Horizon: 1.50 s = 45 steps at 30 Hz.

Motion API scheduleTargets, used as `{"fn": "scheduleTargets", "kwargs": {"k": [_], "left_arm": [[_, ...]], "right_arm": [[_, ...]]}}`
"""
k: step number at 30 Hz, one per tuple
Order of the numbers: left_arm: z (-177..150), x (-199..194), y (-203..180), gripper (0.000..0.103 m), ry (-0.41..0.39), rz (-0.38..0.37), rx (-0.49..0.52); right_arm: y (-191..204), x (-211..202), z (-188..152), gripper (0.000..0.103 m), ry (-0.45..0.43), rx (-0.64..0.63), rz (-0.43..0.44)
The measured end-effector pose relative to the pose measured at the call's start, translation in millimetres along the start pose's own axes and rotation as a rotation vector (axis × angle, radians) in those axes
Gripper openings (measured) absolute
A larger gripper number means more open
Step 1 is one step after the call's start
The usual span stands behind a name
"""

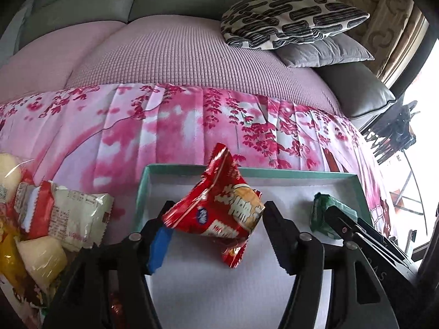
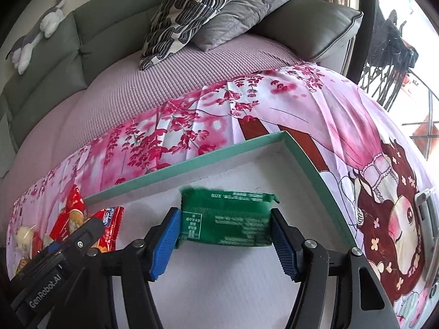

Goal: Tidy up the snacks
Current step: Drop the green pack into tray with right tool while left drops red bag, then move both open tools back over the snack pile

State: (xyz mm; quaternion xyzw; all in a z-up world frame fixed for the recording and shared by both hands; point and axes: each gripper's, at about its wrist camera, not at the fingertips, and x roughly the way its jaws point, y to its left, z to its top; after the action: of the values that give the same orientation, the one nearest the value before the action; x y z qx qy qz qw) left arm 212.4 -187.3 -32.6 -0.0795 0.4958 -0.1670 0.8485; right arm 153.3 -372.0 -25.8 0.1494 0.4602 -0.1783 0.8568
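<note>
A crumpled red snack packet [image 1: 219, 211] sits tilted between the jaws of my left gripper [image 1: 218, 208], over the white floor of a shallow teal-rimmed box [image 1: 301, 174]. The jaws stand apart and the pads do not press it. In the right wrist view a green snack packet [image 2: 225, 219] spans my right gripper [image 2: 224, 213], with both blue pads [image 2: 164, 238] against its ends, low inside the box [image 2: 192, 164] near its far right corner. Each gripper shows at the edge of the other's view: the right one [image 1: 333, 215] with the green packet [image 1: 319, 211], the left one [image 2: 93, 223] beside the red packet [image 2: 109, 219].
A heap of loose snacks lies left of the box, among them a white-and-red packet [image 1: 68, 216] and a yellow one [image 1: 8, 255]. The box sits on a pink flowered cloth [image 1: 178, 137] over a couch. Patterned [image 1: 288, 19] and grey [image 1: 323, 52] cushions lie at the back right.
</note>
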Motion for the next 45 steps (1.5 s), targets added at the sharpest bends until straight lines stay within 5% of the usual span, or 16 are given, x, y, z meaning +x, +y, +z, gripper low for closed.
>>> {"fn": "scheduleTargets", "kwargs": {"k": [10,15,20,38,45], "left_arm": [[-6.3,-29.6,1.1,0.086,-0.023,0.094,0.042],[-11.4,-42.4,8.7,0.096,-0.051,0.164,0.053],[-20.9,-51.6,16.8,0.096,-0.06,0.201,0.054],[-90.0,-123.4,52.8,0.096,-0.096,0.235,0.006],[-123.2,-148.3,69.4,0.096,-0.099,0.316,-0.016]], "right_arm": [[2.3,-20.7,-10.1,0.077,0.001,-0.03,-0.026],[0.3,-23.2,-23.6,0.091,0.018,-0.035,-0.028],[-0.2,-30.3,-34.6,0.103,0.014,-0.031,-0.02],[13.6,-95.3,-95.3,0.103,-0.056,-0.088,0.032],[21.5,-118.5,-138.1,0.103,-0.07,-0.132,0.061]]}}
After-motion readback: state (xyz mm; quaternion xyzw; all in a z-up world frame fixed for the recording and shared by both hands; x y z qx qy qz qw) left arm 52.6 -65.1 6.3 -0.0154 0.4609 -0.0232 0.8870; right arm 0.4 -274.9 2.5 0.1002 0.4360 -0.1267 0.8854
